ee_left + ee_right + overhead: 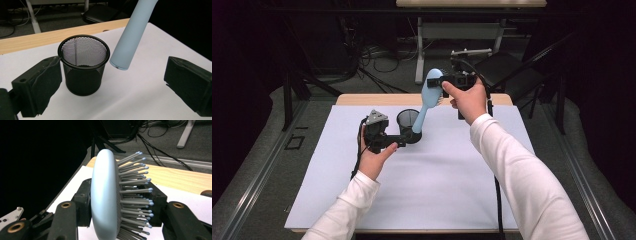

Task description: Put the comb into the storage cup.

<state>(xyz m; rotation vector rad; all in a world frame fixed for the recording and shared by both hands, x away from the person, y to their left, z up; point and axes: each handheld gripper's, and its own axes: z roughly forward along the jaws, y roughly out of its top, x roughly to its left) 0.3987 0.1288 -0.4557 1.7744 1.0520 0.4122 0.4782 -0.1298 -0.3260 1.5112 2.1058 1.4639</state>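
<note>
A light blue hairbrush point(428, 95) hangs tilted, head up, above the back of the white mat. My right gripper point(441, 80) is shut on its oval head point(103, 195), with the grey bristles point(135, 195) sticking out to the right between the jaws. The handle end point(120, 61) hovers just beside the rim of a black mesh cup point(83, 65), outside it. The cup point(407, 119) stands upright on the mat. My left gripper point(403, 141) is open and low in front of the cup, with one jaw on each side of the cup and handle point(112, 87), touching neither.
The white mat point(437, 175) covers most of a wooden table point(362, 99), whose bare edge shows at the back. Behind the table are dark floor, cables and a desk leg point(419, 55). A cable trails from each gripper toward the person.
</note>
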